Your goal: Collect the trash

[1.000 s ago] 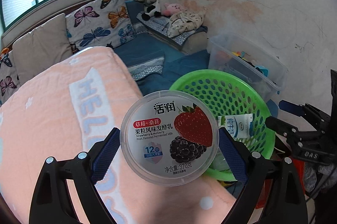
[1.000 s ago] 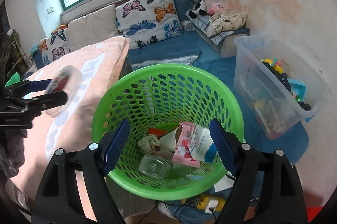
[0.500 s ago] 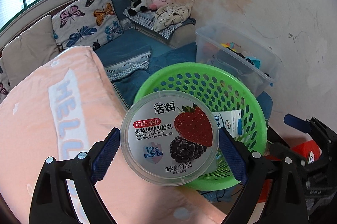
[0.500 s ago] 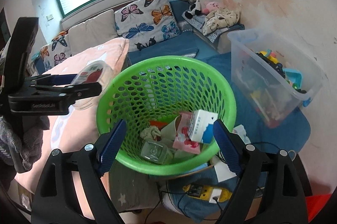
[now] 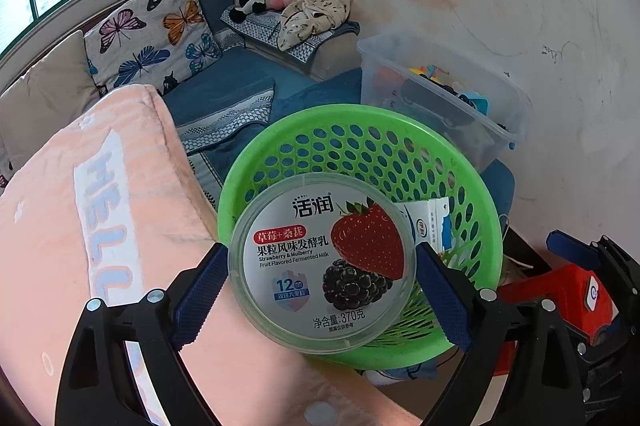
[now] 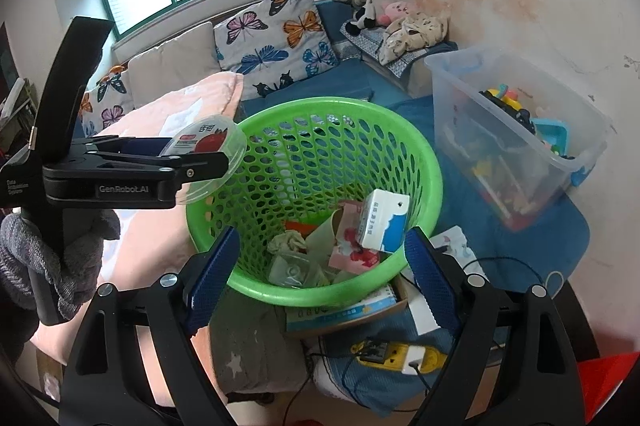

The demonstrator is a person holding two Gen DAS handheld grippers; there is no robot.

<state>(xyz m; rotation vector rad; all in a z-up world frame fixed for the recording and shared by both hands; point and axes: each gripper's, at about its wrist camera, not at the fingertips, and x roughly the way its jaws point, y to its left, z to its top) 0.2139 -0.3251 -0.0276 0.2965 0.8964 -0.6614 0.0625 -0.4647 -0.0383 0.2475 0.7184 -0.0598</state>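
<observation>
A round clear yogurt tub (image 5: 320, 262) with a strawberry label sits squeezed between the blue pads of my left gripper (image 5: 320, 254). In the right wrist view this left gripper (image 6: 196, 151) holds the tub (image 6: 208, 145) over the left rim of the green mesh basket (image 6: 320, 103). My right gripper (image 6: 322, 234) is open and empty at the basket's near rim. Inside the basket lie a white and blue carton (image 6: 384, 222), a pink pack (image 6: 352, 250), crumpled paper (image 6: 290, 242) and clear plastic (image 6: 292, 268). The left wrist view shows the basket (image 5: 360, 113) and the right gripper (image 5: 576, 246) at the right edge.
A clear storage bin (image 6: 520, 145) of toys stands right of the basket by the wall. A pink blanket (image 5: 80, 226) covers the bed on the left. Under the basket lie a booklet (image 6: 344, 310) and a yellow power strip (image 6: 396, 354) with cables. Butterfly cushions line the sofa behind.
My left gripper has carried the yogurt tub from over the pink blanket toward the basket, to its left rim. The right gripper has drawn back from the basket a little and opened slightly wider.
</observation>
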